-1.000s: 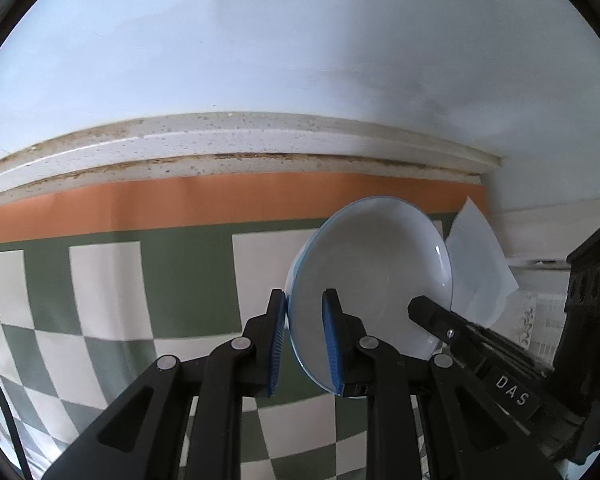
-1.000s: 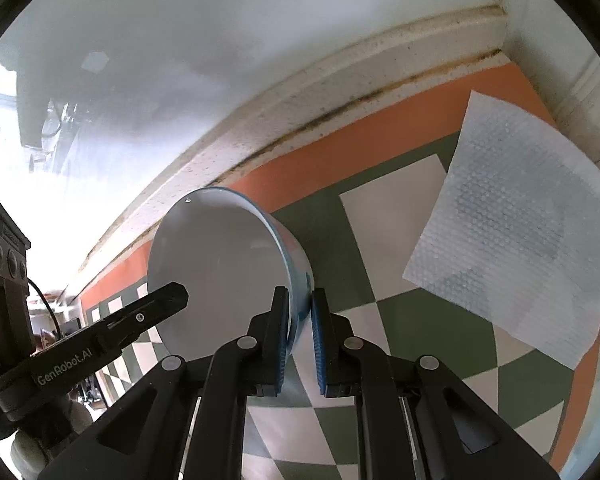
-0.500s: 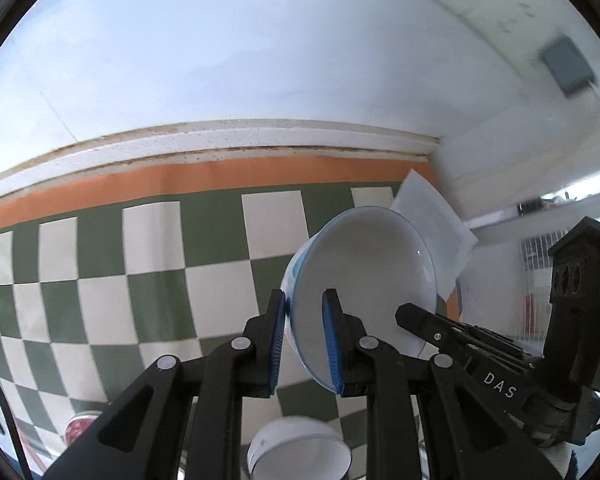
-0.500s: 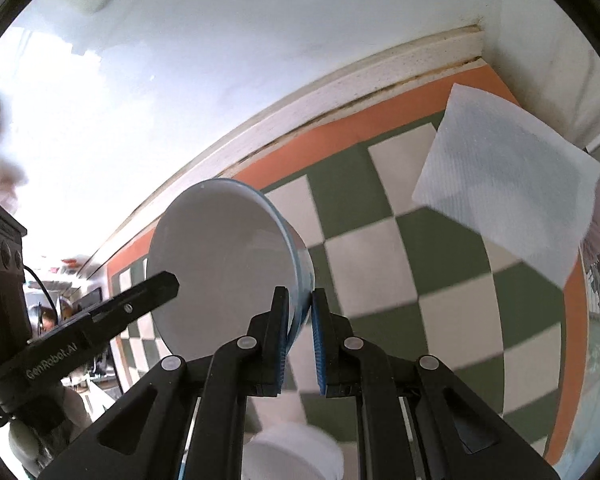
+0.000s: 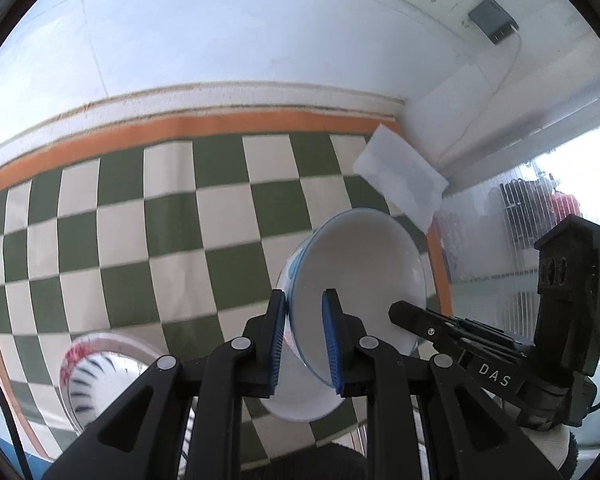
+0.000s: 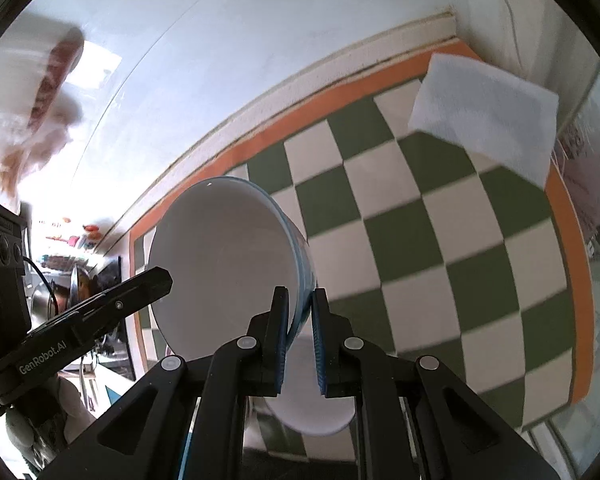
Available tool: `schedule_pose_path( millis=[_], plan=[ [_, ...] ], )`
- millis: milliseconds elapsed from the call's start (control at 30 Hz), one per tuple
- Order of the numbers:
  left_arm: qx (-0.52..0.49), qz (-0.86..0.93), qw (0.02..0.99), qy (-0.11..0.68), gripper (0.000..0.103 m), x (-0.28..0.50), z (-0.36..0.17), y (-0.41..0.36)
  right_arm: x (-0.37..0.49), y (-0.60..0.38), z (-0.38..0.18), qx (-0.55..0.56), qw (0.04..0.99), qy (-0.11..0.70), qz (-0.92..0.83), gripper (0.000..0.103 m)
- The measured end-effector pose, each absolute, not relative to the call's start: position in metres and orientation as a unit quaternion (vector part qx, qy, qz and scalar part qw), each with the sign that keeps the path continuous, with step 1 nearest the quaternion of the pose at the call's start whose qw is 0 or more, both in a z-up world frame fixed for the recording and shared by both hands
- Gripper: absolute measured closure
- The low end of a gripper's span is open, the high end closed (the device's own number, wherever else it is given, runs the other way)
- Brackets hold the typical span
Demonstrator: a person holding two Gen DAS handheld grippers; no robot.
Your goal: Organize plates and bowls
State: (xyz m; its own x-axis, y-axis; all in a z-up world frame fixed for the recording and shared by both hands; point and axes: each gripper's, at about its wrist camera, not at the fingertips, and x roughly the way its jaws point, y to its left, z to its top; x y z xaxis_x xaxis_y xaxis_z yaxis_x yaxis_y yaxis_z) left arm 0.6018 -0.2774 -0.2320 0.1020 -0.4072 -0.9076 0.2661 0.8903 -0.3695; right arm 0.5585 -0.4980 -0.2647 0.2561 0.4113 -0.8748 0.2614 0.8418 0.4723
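Pinching opposite rims of one white bowl (image 5: 360, 276), our left claw (image 5: 303, 340) and right claw (image 6: 300, 344) carry stiff, slippery, breakable ceramic above the checkered tabletop (image 5: 140, 220).

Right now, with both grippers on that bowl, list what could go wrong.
1. The blue-rimmed bowl is pinched only at its rim by the left gripper and the right gripper; if the hands drift apart or twist, it could slip or crack.
2. It hangs tilted over a white bowl below; a drop would likely hit it.
3. The patterned bowl sits near the table edge and could be knocked.
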Motion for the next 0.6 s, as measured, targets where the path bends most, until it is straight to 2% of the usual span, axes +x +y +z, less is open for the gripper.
schedule_pose_path(
  millis=[267,600],
  plan=[
    [-0.044,-0.23,0.714,0.66,0.087,0.565,-0.261,-0.27,0.507,-0.488,-0.289,0.29,0.724,0.623,0.052,0.09],
    [-0.035,-0.209,0.691,0.691,0.087,0.547,-0.3,-0.27,0.487,-0.482,-0.322,0.282,0.708,0.646,0.047,0.089]
  ],
)
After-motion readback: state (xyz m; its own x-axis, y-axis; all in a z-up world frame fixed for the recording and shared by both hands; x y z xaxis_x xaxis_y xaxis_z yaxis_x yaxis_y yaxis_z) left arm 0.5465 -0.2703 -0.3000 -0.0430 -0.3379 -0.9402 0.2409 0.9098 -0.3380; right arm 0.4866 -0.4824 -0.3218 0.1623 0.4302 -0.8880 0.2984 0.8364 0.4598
